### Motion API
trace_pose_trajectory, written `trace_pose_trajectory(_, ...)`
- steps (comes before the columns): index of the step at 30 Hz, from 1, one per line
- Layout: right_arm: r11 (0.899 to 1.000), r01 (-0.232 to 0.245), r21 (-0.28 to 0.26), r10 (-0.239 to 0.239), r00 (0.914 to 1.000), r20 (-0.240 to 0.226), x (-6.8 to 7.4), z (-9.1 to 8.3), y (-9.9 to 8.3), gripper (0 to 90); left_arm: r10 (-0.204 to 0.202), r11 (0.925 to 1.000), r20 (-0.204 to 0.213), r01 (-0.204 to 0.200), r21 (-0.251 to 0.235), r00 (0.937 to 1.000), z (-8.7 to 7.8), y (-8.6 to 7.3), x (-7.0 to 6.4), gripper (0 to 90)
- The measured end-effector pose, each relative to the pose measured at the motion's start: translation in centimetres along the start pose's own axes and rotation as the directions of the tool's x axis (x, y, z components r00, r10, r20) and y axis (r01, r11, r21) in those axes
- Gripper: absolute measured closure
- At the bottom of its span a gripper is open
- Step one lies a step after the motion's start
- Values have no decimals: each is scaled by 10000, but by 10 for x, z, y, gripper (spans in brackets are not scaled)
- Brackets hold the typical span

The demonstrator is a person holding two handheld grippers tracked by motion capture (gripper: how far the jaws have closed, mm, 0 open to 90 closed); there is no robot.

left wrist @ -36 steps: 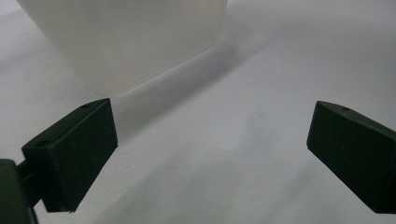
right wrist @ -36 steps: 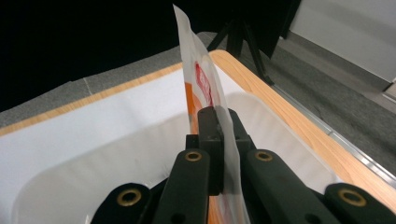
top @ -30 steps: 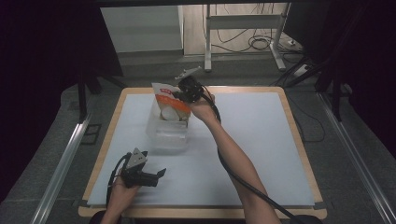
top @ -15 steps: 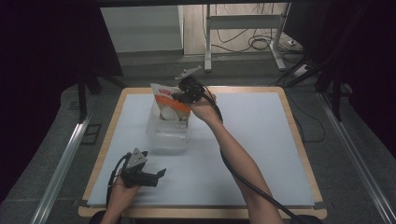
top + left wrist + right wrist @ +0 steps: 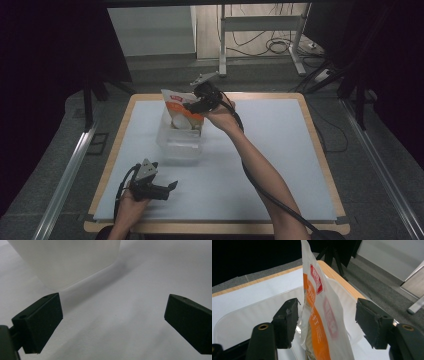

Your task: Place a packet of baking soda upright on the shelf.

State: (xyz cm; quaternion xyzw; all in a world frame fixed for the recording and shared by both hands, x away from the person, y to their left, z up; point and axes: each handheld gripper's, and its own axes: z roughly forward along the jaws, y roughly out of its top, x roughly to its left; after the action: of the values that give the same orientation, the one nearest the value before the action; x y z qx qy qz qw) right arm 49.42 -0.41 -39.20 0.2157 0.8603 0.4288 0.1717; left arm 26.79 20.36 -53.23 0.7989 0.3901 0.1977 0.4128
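Standing upright in a clear plastic container (image 5: 179, 142) at the far-left part of the white table (image 5: 280, 150): one snack packet (image 5: 181, 111), white and orange with a red label, its top edge rising above the container rim. Right gripper (image 5: 194, 106): reached forward over the container on an extended forearm, jaws spread wide, the packet between them; in the right gripper view (image 5: 327, 322) one jaw looks to touch the packet's face while the other stands apart, so nothing is clamped. Step judged: packet set into the container, release in hand. Next move likely calls for lifting the gripper straight clear so the packet is not tipped. Left gripper (image 5: 167, 189): held low near the table's near-left edge, jaws apart and empty, pointed toward the container's near wall (image 5: 67, 262).
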Motion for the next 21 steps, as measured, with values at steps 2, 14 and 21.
trace_pose_trajectory(2, 9999, 74, -76, -73, 9999, 126, 1, -4, 0, 299, 13, 10000, -5, -13, 6, 10000, 0, 0, 0, 17)
trace_pose_trajectory(14, 9994, 202, -267, -200, 9998, 87, 6, -20, -6, 209, 22, 10000, -35, -22, -3, 10000, 0, 0, -1, 18)
trace_pose_trajectory(21, 9996, 197, -180, -201, 9995, -242, 8, -28, -16, 159, 32, 10000, -52, -32, 11, 10000, 0, 0, -1, 17)
